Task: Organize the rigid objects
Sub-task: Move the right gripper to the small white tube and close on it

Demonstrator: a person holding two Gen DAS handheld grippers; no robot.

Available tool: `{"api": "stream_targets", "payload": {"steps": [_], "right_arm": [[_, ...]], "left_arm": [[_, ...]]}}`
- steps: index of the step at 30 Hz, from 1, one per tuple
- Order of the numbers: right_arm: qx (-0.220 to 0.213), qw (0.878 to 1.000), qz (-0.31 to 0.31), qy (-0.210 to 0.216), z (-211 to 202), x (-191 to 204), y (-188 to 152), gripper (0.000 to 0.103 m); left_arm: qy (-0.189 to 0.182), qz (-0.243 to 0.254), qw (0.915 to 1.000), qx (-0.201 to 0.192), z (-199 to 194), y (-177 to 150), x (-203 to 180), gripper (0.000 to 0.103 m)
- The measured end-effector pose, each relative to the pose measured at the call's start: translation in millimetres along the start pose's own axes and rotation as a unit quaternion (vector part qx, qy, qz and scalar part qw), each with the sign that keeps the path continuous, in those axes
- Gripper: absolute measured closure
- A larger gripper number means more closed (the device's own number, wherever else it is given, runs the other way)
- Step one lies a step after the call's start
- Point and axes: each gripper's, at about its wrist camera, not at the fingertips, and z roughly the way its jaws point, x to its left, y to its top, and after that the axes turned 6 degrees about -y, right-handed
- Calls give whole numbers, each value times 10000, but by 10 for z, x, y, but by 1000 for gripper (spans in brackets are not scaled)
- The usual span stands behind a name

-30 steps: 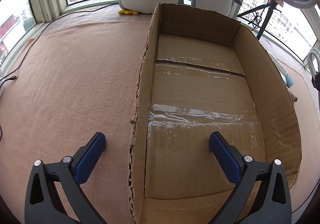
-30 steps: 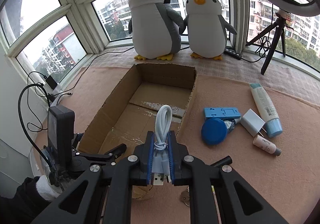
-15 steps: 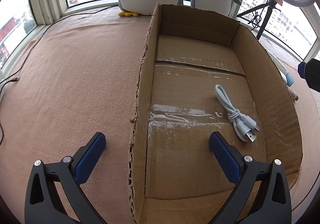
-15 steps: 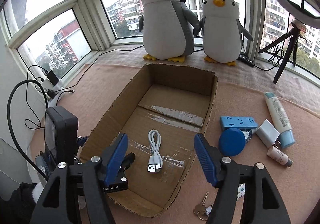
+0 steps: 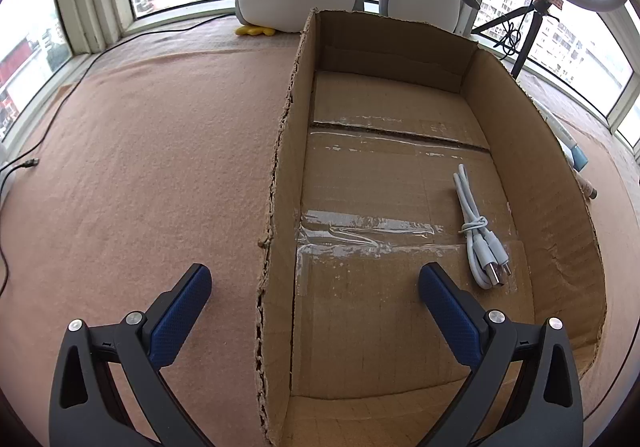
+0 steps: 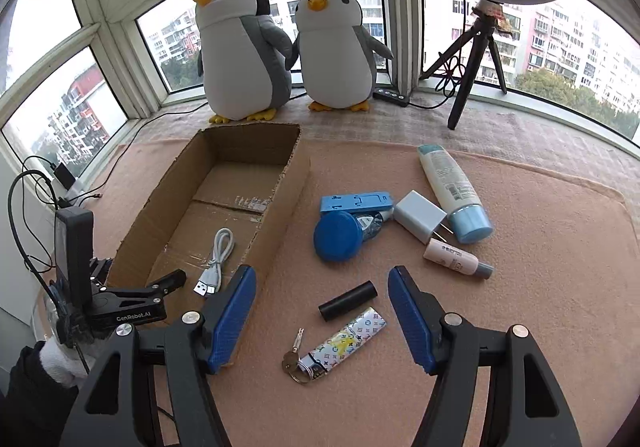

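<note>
An open cardboard box (image 6: 288,203) (image 5: 280,207) lies on the pink felt mat. A coiled white USB cable (image 6: 218,257) (image 5: 478,231) rests on the box floor. My right gripper (image 6: 322,289) is open and holds nothing, hovering over a black cylinder (image 6: 348,301) and a patterned lighter with keys (image 6: 340,343), to the right of the box. My left gripper (image 5: 312,287) is open, straddling the box's near left wall; it also shows in the right wrist view, left gripper (image 6: 132,297).
On the mat right of the box lie a blue round lid (image 6: 338,236), a blue flat holder (image 6: 356,202), a white charger (image 6: 420,215), a blue-capped tube (image 6: 452,191) and a small pink bottle (image 6: 456,258). Two plush penguins (image 6: 248,47) and a tripod (image 6: 472,59) stand by the windows.
My right gripper opened and dropped the white cable into the box, then swung right over the loose items. The left gripper has stayed put.
</note>
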Motion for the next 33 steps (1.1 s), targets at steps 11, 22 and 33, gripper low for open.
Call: {"api": "stream_targets", "payload": {"steps": [11, 22, 33], "right_arm": [[443, 9972, 564, -193, 129, -334, -247, 39], [674, 9934, 873, -325, 496, -574, -134, 59], [629, 9945, 737, -394, 787, -1030, 196, 61]], "left_arm": [[4, 21, 10000, -20, -2, 1, -11, 0], [-8, 22, 10000, -38, -7, 2, -16, 0], [-1, 26, 10000, -13, 0, 2, -15, 0]]}}
